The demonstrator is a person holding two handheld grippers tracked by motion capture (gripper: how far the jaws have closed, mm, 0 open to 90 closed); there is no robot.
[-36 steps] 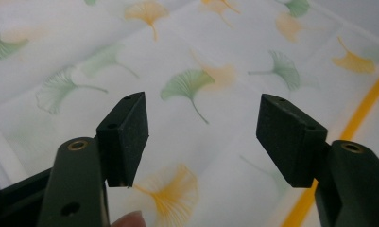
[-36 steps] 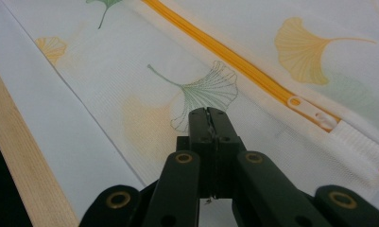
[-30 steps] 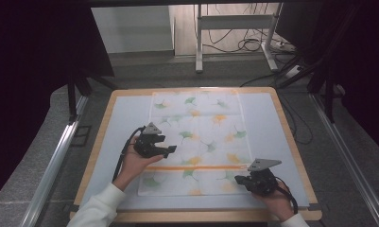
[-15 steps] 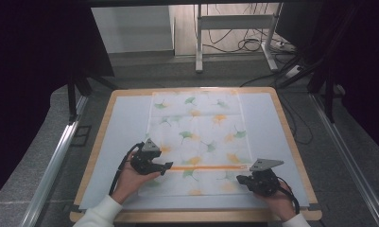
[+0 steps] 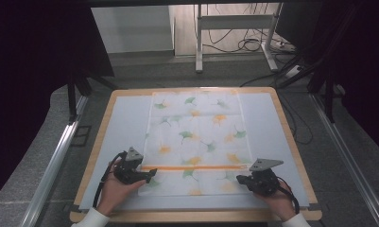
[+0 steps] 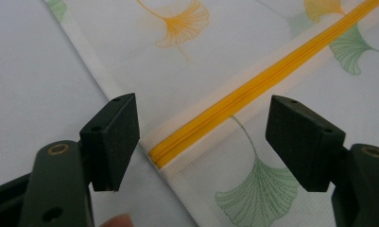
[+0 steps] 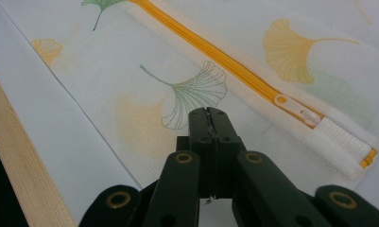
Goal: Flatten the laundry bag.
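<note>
L gripper (image 6: 203,142) moved to zipper (image 6: 253,90) end, opening, empty; R gripper (image 7: 208,116) shut on pouch (image 7: 144,123).

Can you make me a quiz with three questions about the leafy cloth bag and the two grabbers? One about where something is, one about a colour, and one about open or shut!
1. Where does the zipper pull sit?
A. at the end of the zipper near the right gripper
B. in the middle of the zipper
C. off the bag, on the table

2. What colour is the zipper on the bag?
A. blue
B. orange-yellow
C. black

3. How do the left gripper jaws stand?
A. shut on the zipper pull
B. shut on nothing
C. open, with the zipper's end between them

Answers:
1 A: the right gripper view shows the white pull close to the zipper's end, just ahead of the right gripper.
2 B: both gripper views show an orange-yellow strip.
3 C: the left gripper view shows its jaws wide apart, having just opened further, either side of the zipper's end.
</note>
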